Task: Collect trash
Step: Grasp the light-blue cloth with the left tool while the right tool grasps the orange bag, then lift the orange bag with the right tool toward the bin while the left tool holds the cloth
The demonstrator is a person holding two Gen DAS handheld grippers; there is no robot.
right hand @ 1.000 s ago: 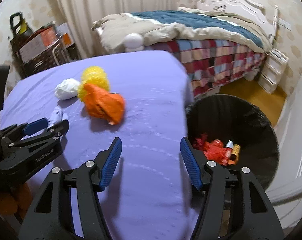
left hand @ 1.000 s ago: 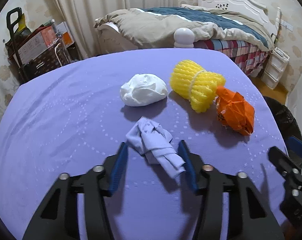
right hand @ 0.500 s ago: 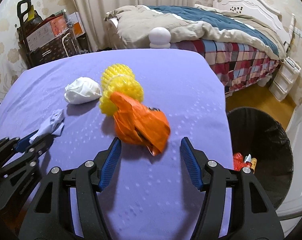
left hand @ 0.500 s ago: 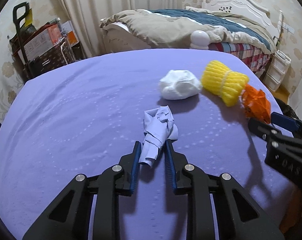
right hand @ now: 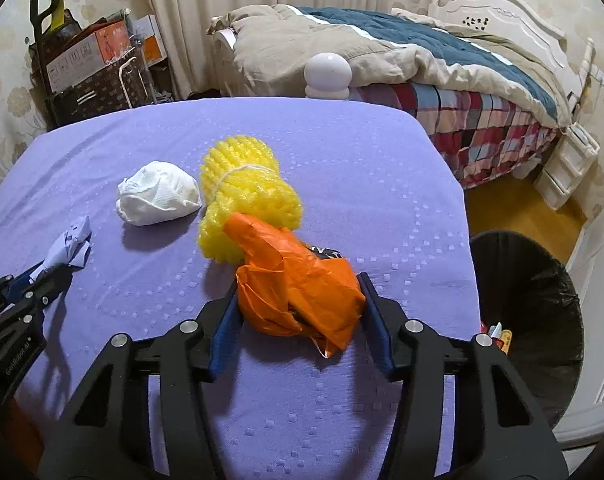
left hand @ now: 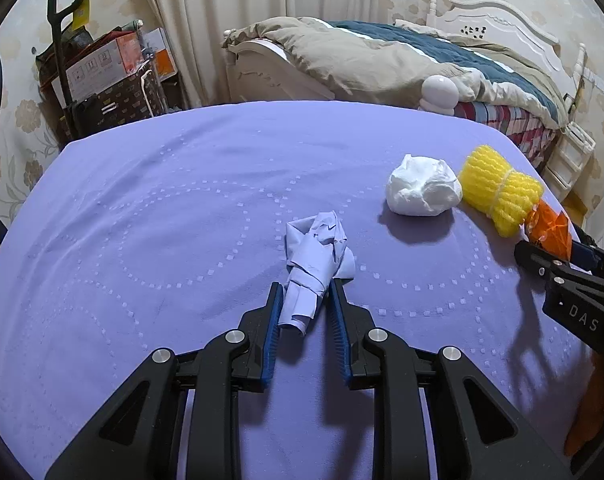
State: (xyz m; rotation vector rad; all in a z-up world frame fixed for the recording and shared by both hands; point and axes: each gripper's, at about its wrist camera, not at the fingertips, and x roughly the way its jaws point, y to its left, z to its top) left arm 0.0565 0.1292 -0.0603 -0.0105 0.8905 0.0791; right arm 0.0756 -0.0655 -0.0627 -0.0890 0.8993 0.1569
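Observation:
On the purple tablecloth lies a crumpled lilac paper, and my left gripper is shut on its near end. Farther right sit a white paper wad and a yellow foam net. In the right wrist view a crumpled orange plastic bag leans against the yellow net. My right gripper is closing, with both pads against the bag's sides. The left gripper with the lilac paper shows at the left edge.
A black-lined trash bin with some red waste inside stands on the floor past the table's right edge. A bed lies beyond the table. Boxes and a trolley stand at the back left.
The left jaws closed on the lilac paper. The right gripper swung left from over the bin to the orange bag, and its jaws narrowed around the bag.

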